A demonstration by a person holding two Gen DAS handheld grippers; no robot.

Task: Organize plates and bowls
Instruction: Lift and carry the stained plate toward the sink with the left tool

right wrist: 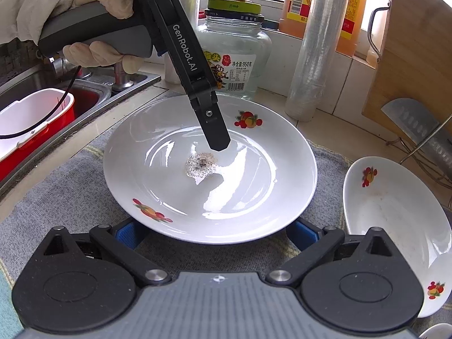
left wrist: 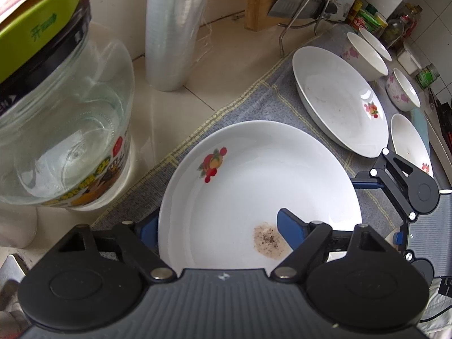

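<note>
Item: plate point(left wrist: 254, 175), white, fruit motif, lying on a grey cloth point(left wrist: 248, 104) on the counter, a brown stain point(left wrist: 267, 240) in its well.

Left gripper point(left wrist: 214, 217): pointing steeply down and straddling the plate's edge. One pad point(left wrist: 291, 231) is hanging over the well beside the stain while the other is sitting outside the rim. The jaws are standing partly apart and not pinching. This looks like set-up for a rim grip. A gloved hand point(right wrist: 93, 14) is holding it.

Right gripper point(right wrist: 212, 226): jaws are standing wide, flanking the opposite edge low against the cloth, probably to steady or lift that side.

Nearby: a second plate point(left wrist: 339, 99) and bowls point(left wrist: 367, 53) are waiting further along the cloth, likely the stacking targets. A glass jar point(left wrist: 65, 113) is crowding the other side.
</note>
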